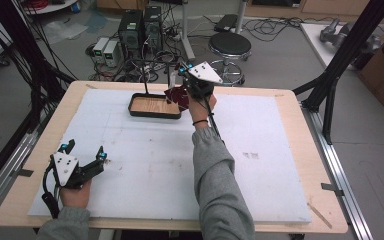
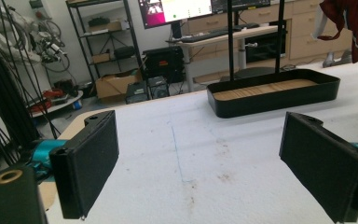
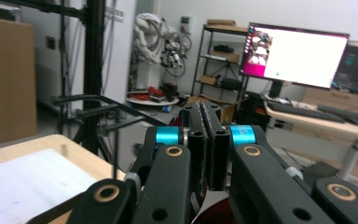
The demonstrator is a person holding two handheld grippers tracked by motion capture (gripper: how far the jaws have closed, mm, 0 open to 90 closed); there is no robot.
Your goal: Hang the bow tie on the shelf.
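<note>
Right gripper (image 1: 180, 84): raised at the far side of the table (image 1: 290, 165), just right of the black tray (image 1: 154, 112). Jaws are pressed together on a dark red cloth (image 1: 176, 95), which hangs from them above the tray's right end. In the right gripper view the pads (image 3: 204, 126) meet with a thin edge of fabric between them and red cloth (image 3: 214, 210) showing below.

Left gripper (image 1: 86, 156): rests at the near left corner, jaws spread wide, nothing between them.

Tray: wooden floor bare, two thin black uprights (image 1: 145, 80) rising from it; a dark bar may join them at the top.

Judgement: the cloth is picked up and carried to the tray. Left to do, it appears: hang it over the frame or lay it in the tray, then release.
</note>
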